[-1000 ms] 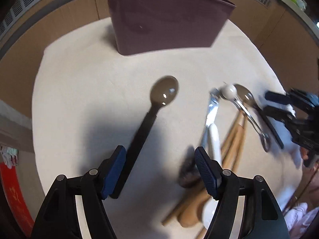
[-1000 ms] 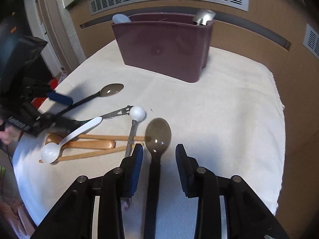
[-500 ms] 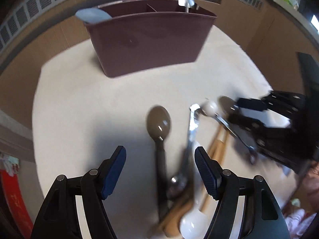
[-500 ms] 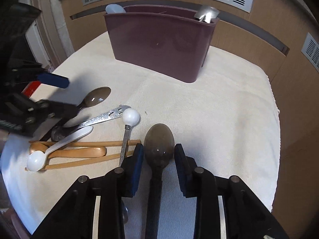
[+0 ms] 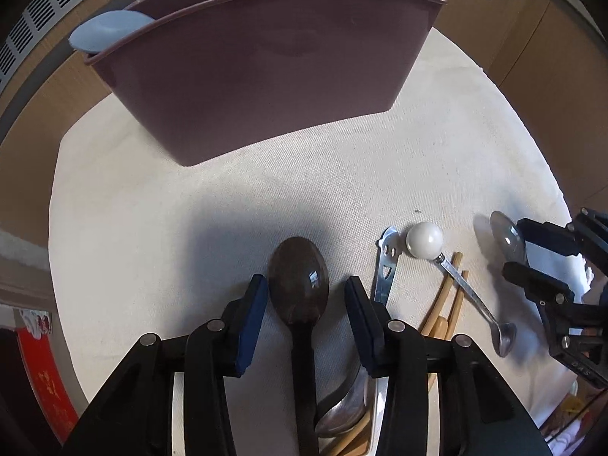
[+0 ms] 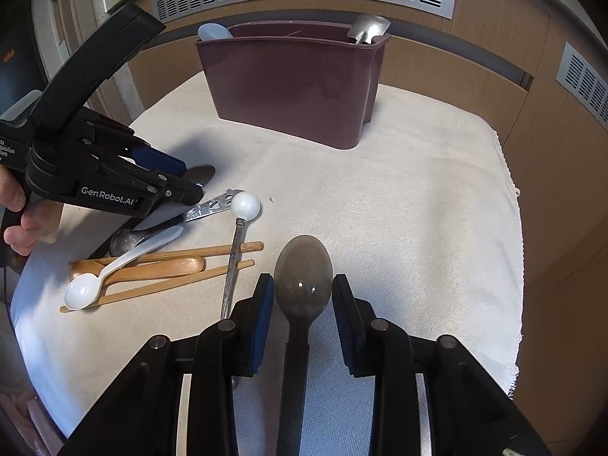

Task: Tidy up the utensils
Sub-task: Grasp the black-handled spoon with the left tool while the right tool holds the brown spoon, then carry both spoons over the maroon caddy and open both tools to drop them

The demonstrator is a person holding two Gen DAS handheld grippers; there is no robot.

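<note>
While a brown spoon (image 5: 298, 296) is being closed on, untouched, by the left claw (image 5: 306, 281), a grey spoon (image 6: 303, 262) is straddled by the right claw (image 6: 302, 279), grip unclear.

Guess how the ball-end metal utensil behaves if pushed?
The ball-end utensil likely pivots or rolls: it has a round white knob and its thin stem rests across the chopsticks. The stem looks metal, so probably stiff. The narrow shiny shaft may slip when pinched.
</note>
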